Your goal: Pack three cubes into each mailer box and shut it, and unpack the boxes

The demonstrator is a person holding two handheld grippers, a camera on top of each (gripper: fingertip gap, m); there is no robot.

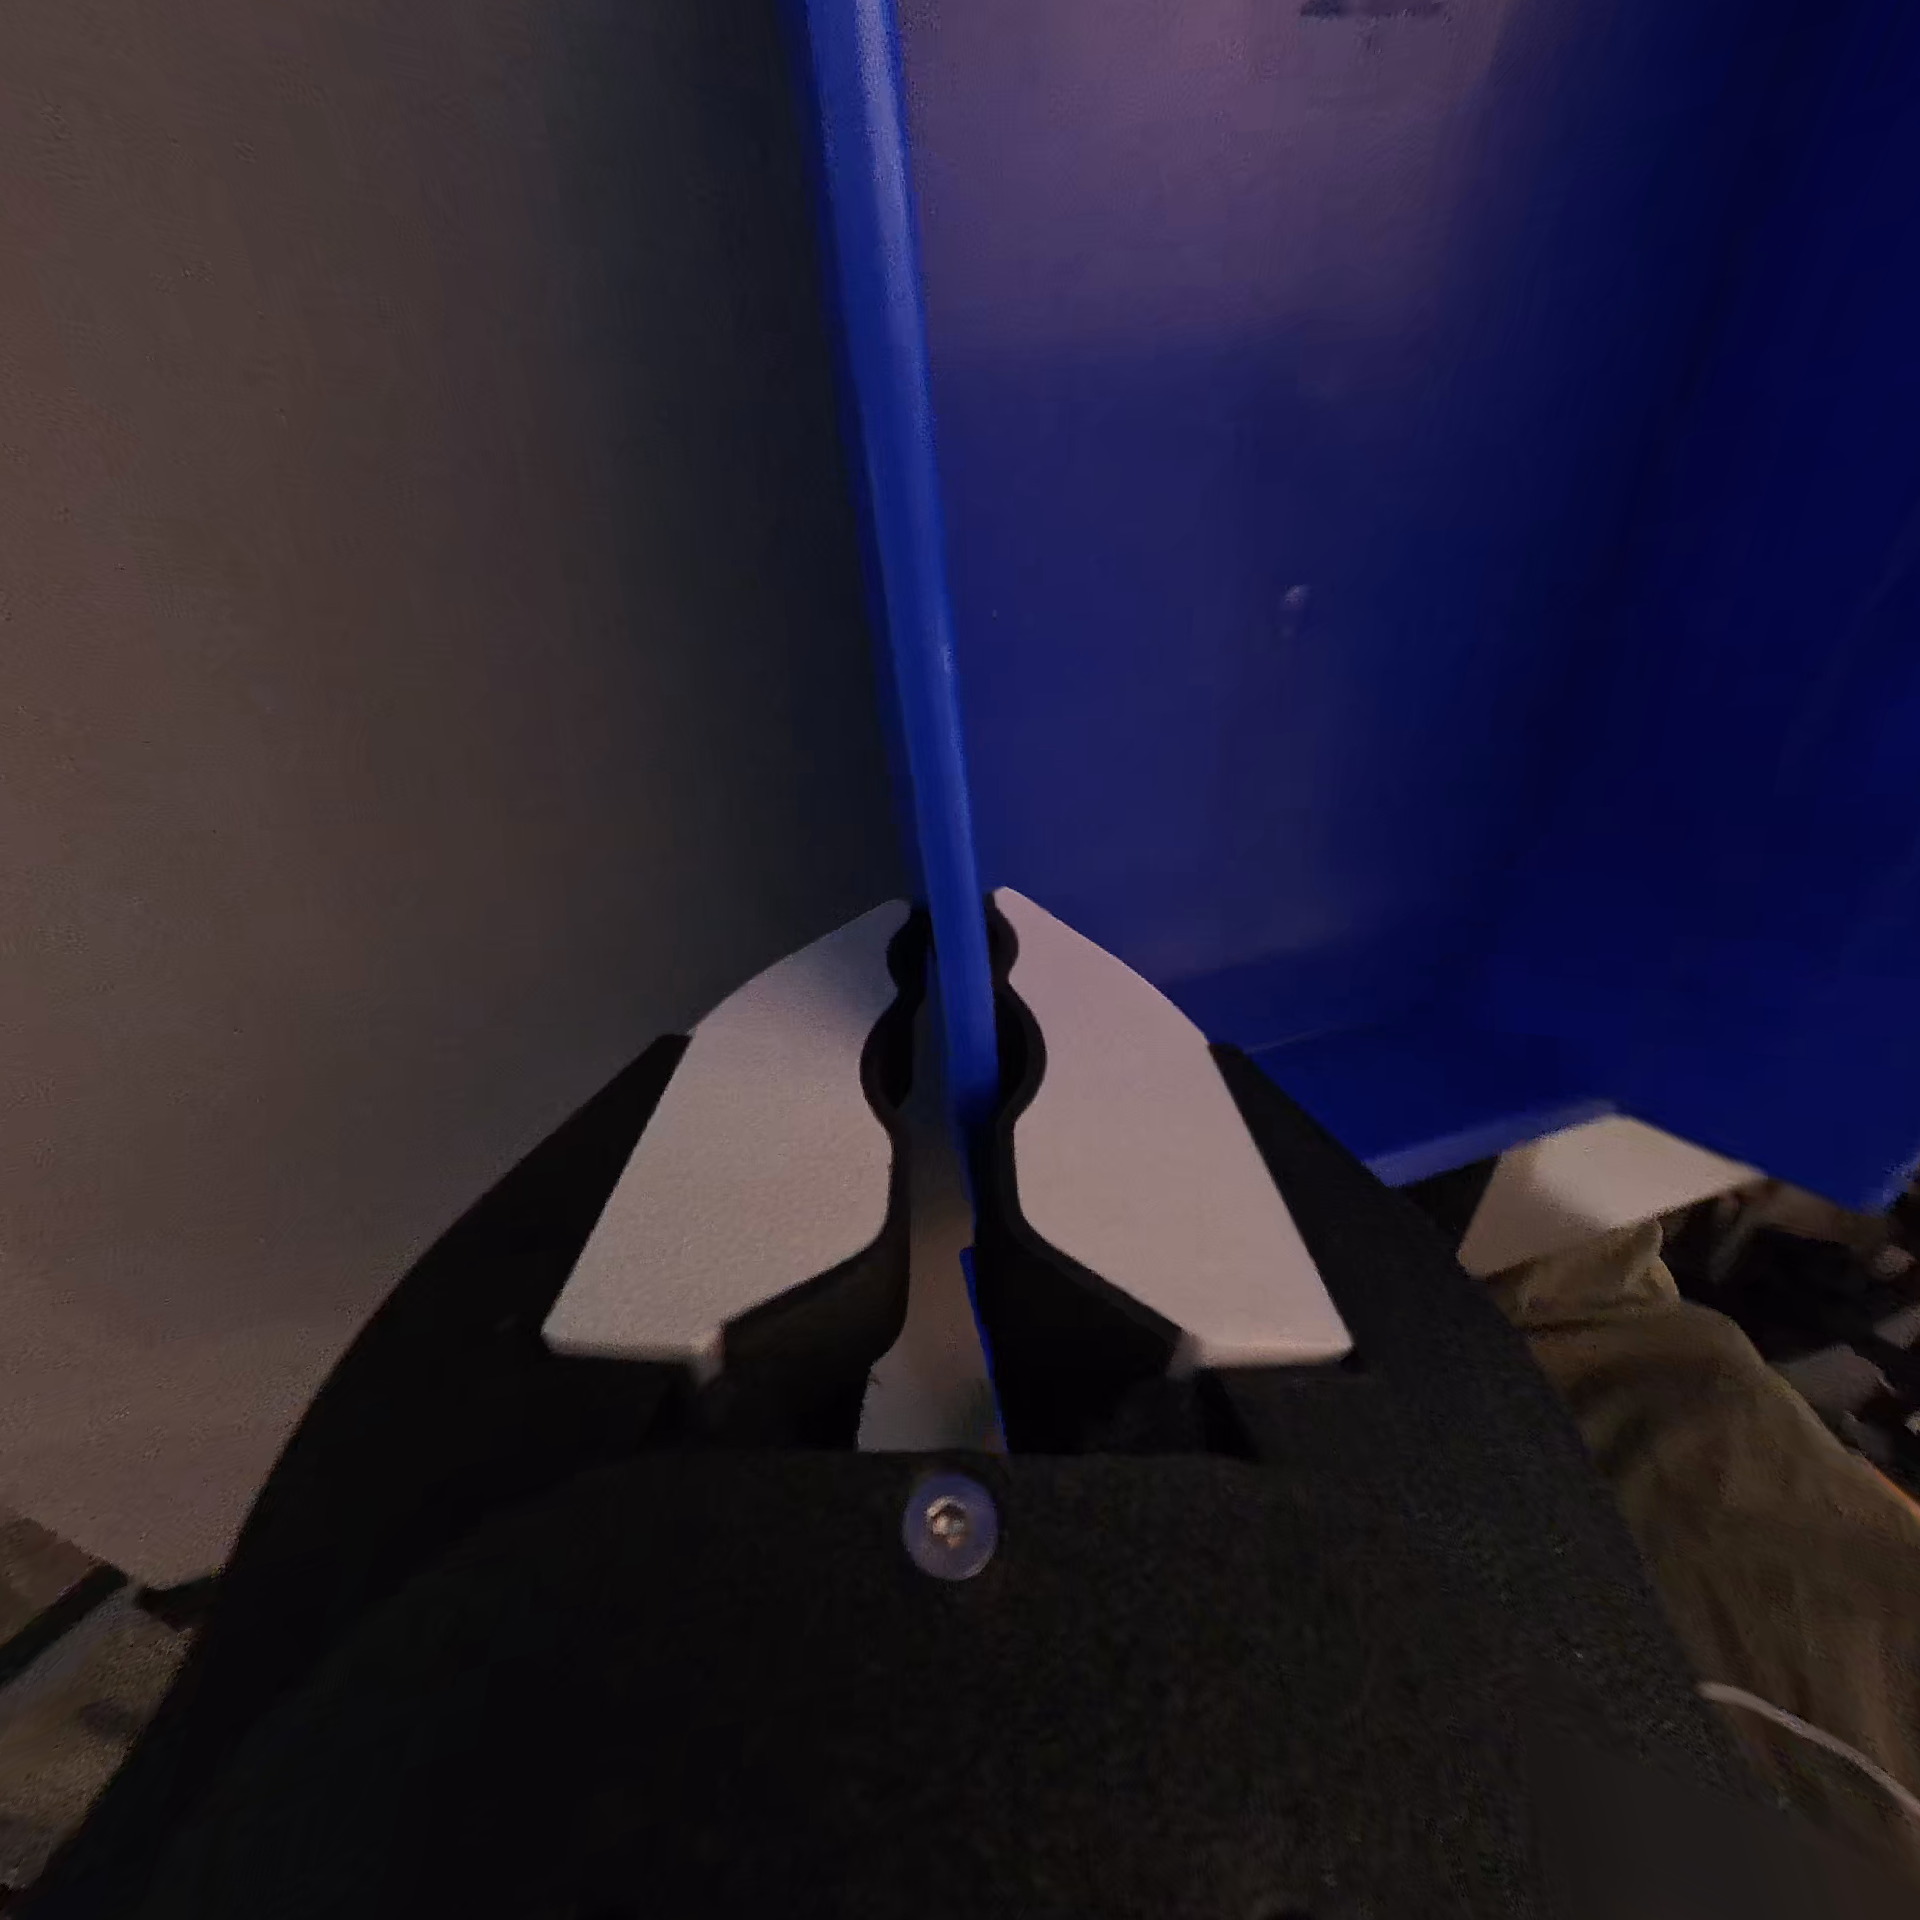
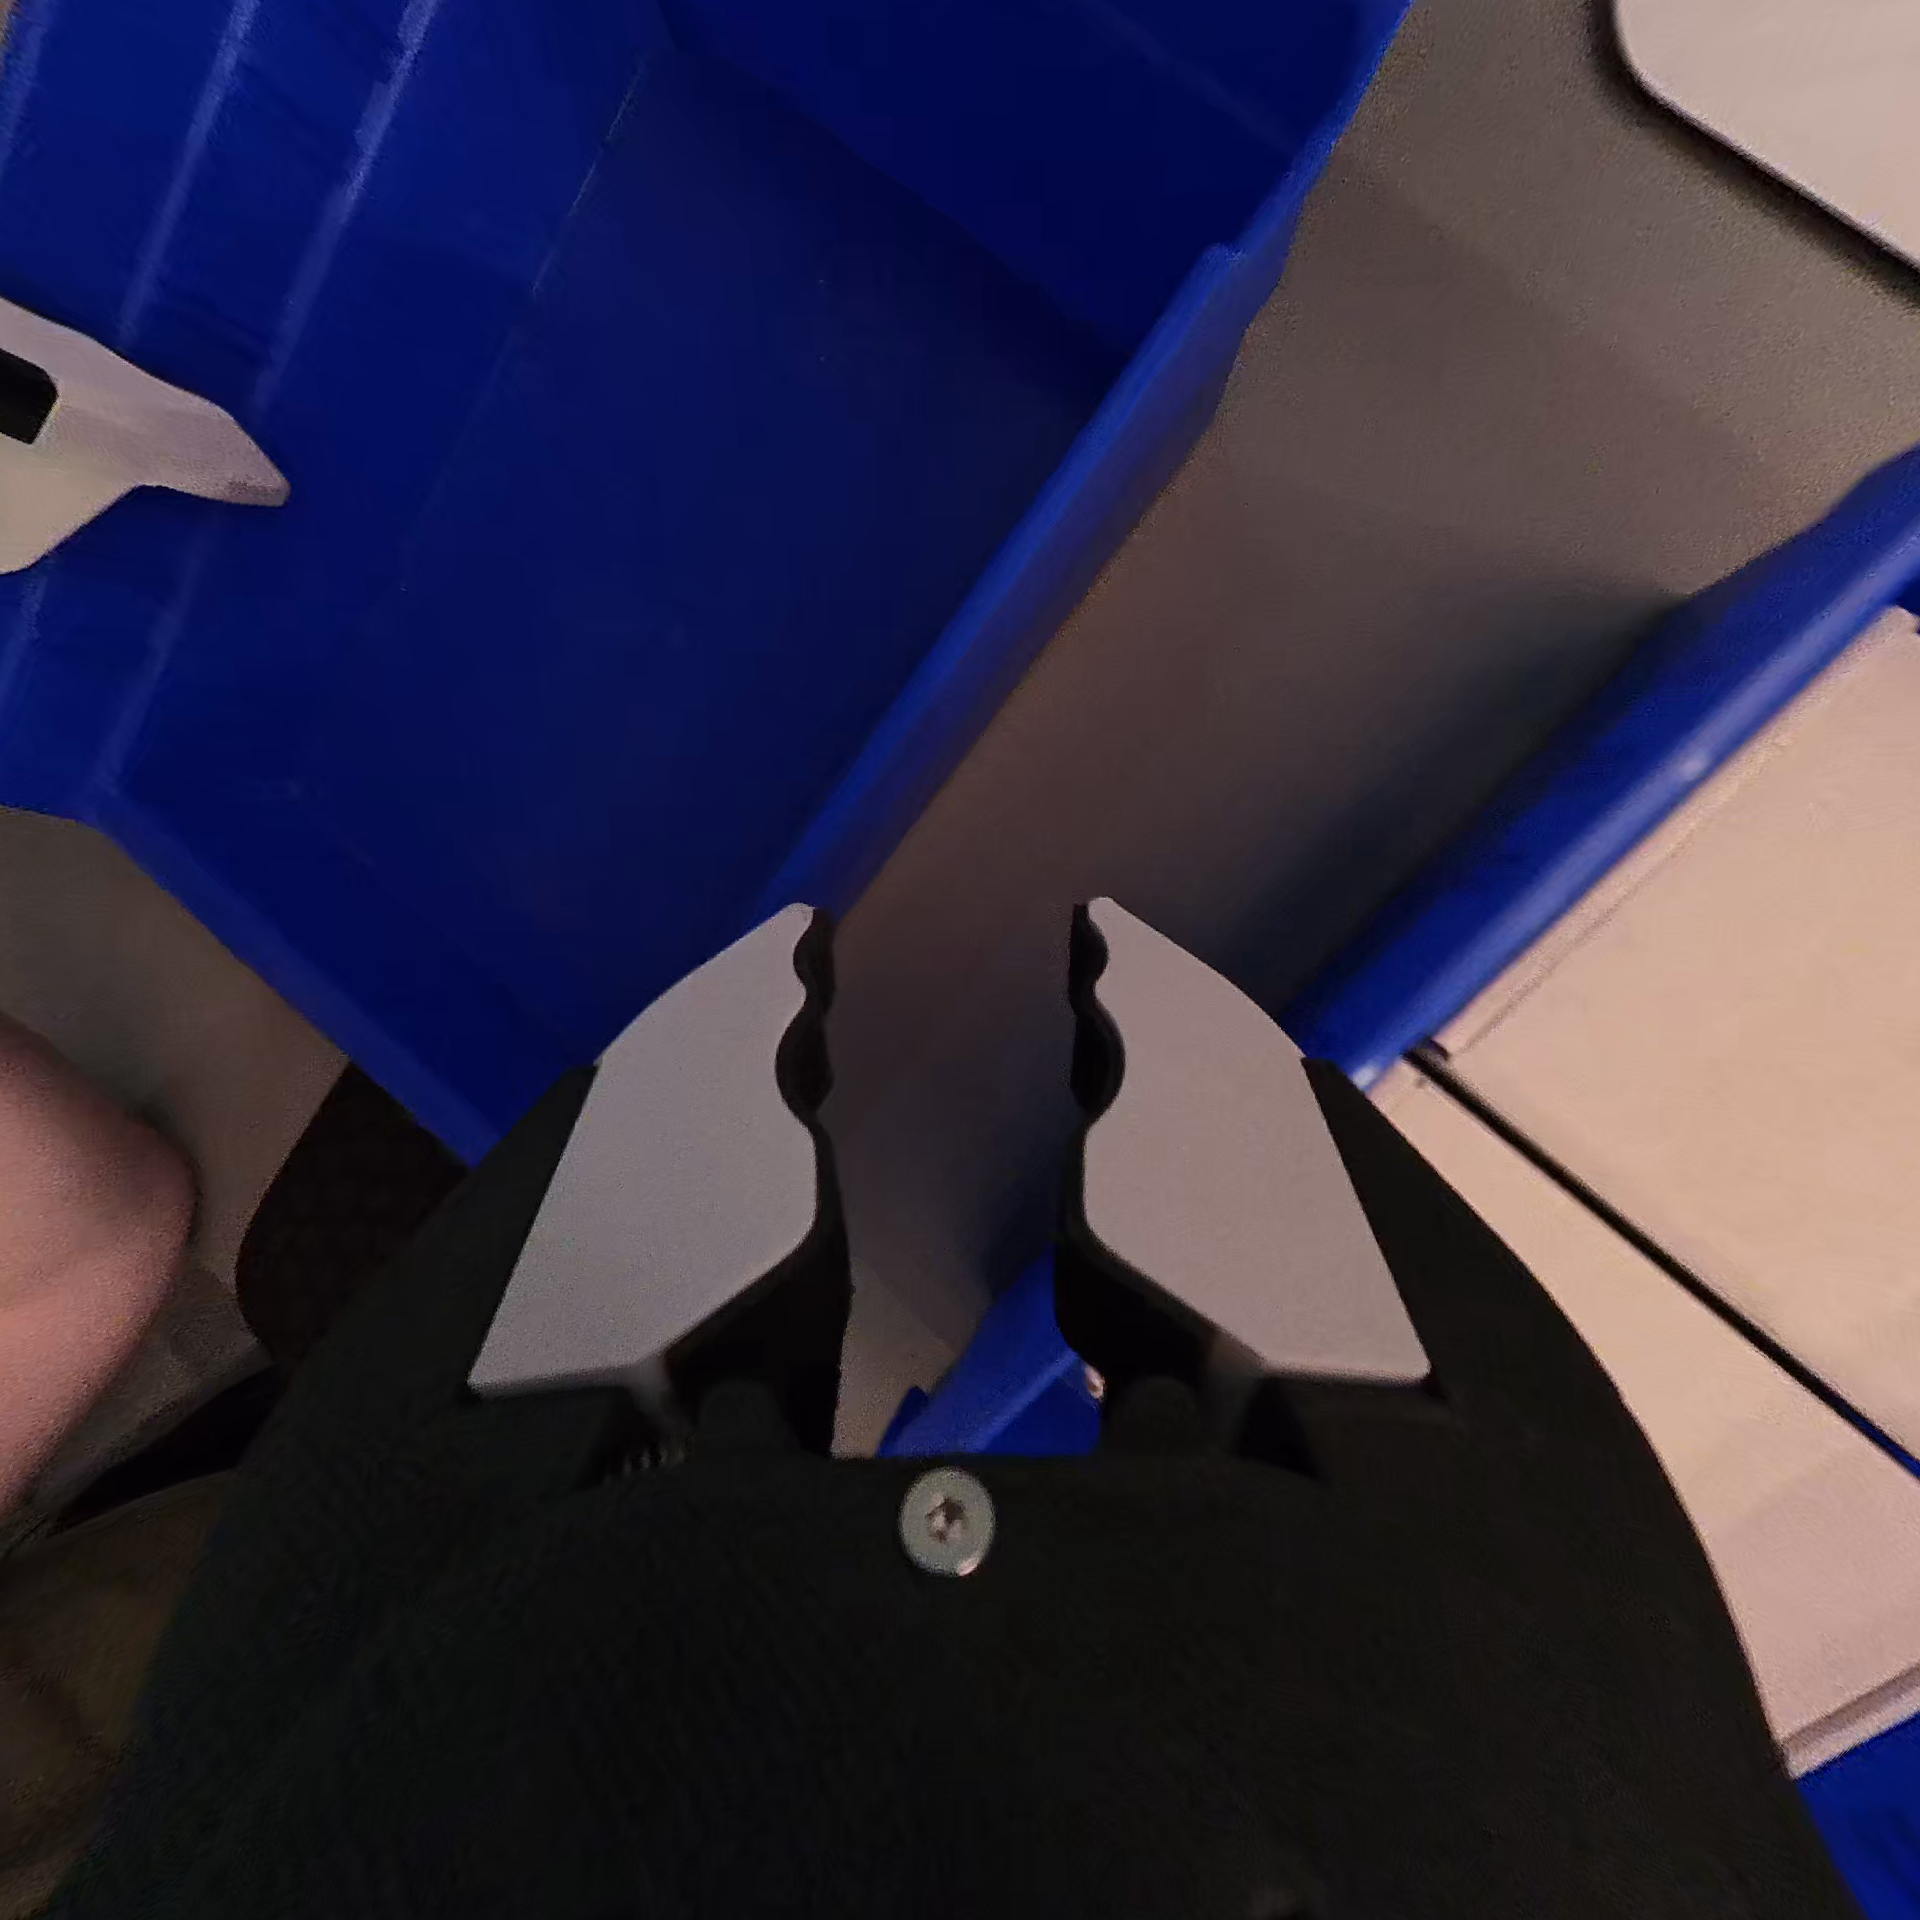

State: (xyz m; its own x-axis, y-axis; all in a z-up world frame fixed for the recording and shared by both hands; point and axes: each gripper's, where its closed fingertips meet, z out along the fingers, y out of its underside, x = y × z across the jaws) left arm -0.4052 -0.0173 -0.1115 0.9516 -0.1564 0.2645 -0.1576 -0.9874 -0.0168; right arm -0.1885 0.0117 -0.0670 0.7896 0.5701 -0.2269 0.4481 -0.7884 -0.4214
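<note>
Blue plastic fills both views, and no brand, label or readable writing shows on it anywhere. In the left wrist view, a grey table (image 1: 364, 623) spreads from 9 o'clock to the centre, and the left gripper (image 1: 951, 914) has its two fingers pinched tight on the thin upright wall of a blue bin (image 1: 1403, 623), whose hollow inside runs from centre to 3 o'clock. Faint marks at 12 o'clock on the bin are too blurred to tell.

In the right wrist view, one pale finger of the other gripper (image 2: 135, 447) shows at 9 o'clock on that same bin (image 2: 582, 520), which looks bare inside. At centre, the right gripper (image 2: 951, 920) has its fingers spread a moderate way apart with nothing between them, over the grey strip of table (image 2: 1351, 468) just beside the bin's rim. At 3 o'clock a second blue bin (image 2: 1558, 748) holds a white mailer box (image 2: 1662, 987), its surface plain. No cubes are visible.
</note>
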